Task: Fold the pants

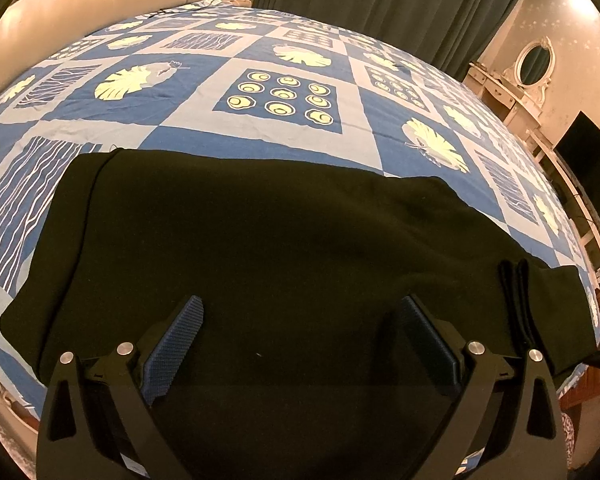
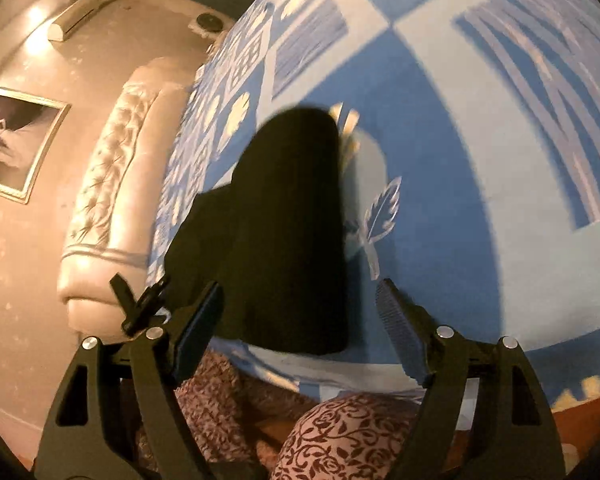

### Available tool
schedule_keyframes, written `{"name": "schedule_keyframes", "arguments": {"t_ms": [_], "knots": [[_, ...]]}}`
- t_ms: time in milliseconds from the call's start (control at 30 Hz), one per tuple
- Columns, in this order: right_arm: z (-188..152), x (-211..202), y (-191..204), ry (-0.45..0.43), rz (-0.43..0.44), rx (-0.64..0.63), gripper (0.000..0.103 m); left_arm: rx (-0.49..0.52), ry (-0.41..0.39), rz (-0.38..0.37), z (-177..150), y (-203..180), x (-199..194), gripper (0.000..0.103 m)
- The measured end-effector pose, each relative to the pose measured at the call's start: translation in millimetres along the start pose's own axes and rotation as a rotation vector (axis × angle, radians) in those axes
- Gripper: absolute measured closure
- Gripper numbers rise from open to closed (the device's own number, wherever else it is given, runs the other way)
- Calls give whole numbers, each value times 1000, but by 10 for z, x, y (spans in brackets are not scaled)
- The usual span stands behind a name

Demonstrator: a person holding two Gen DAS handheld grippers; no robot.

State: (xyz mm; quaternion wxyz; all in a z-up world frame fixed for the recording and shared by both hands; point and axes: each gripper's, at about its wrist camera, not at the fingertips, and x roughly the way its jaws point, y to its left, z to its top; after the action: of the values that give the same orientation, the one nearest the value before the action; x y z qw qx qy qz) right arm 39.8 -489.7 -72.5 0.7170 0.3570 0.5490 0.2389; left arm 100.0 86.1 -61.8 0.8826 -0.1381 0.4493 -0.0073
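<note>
Left wrist view shows the black pants (image 1: 260, 240) folded flat on the near bed (image 1: 260, 128), both the left gripper (image 1: 300, 340) and right gripper (image 2: 300, 320) spread empty; pinch one end's layers together, I'd judge.

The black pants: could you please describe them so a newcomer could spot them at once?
Start from the large bed with its blue patchwork bedspread. Near its closest edge, below the open left gripper, lie the black pants, folded flat. They are the only plain dark item on the patterned fabric.
</note>
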Motion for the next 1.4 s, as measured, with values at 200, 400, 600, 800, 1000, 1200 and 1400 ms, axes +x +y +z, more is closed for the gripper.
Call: {"name": "schedule_keyframes", "arguments": {"t_ms": [200, 400, 600, 800, 1000, 1200, 1400], "knots": [[-24, 170, -21, 60, -29, -42, 65, 11, 1, 14, 2, -27, -1, 6], [-58, 173, -86, 60, -38, -48, 78, 16, 1, 20, -7, -41, 5, 5], [-51, 154, -163, 57, 13, -27, 73, 18, 1, 22, -8, -40, 15, 6], [94, 0, -104, -11, 66, -38, 32, 18, 1, 22, -14, -46, 14, 5], [462, 105, -129, -84, 112, 6, 29, 22, 1, 28, -15, -53, 21, 6], [740, 354, -135, -69, 155, 37, 29, 22, 2, 29, -17, -59, 22, 5], [824, 457, -210, -34, 53, 37, 73, 24, 2, 31, -17, -61, 24, 5]]}}
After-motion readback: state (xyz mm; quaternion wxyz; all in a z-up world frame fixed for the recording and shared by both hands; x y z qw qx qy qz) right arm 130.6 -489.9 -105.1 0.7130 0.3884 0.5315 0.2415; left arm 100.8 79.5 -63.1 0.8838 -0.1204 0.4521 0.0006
